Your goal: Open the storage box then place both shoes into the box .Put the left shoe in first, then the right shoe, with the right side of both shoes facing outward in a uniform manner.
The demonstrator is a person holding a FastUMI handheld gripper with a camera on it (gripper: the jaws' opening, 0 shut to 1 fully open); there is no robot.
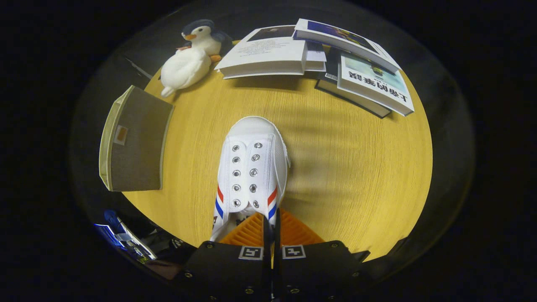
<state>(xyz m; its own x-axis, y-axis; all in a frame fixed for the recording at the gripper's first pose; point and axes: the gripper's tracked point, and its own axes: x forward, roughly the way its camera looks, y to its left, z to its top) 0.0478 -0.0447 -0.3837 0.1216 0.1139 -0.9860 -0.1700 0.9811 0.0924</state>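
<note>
A white shoe with red and blue side stripes and empty lace eyelets points its toe away from me, over the yellow wooden table. My gripper is shut on the shoe's rear collar, and the fingers stand almost together with the thin rim pinched between them. A soft shadow falls on the table to the right of the shoe. The storage box, grey-brown fabric with pale trim, sits at the table's left edge, to the left of the shoe.
A plush penguin lies at the far left of the table, beyond the box. Stacked books and more books crowd the far side. Bare tabletop stretches to the right of the shoe.
</note>
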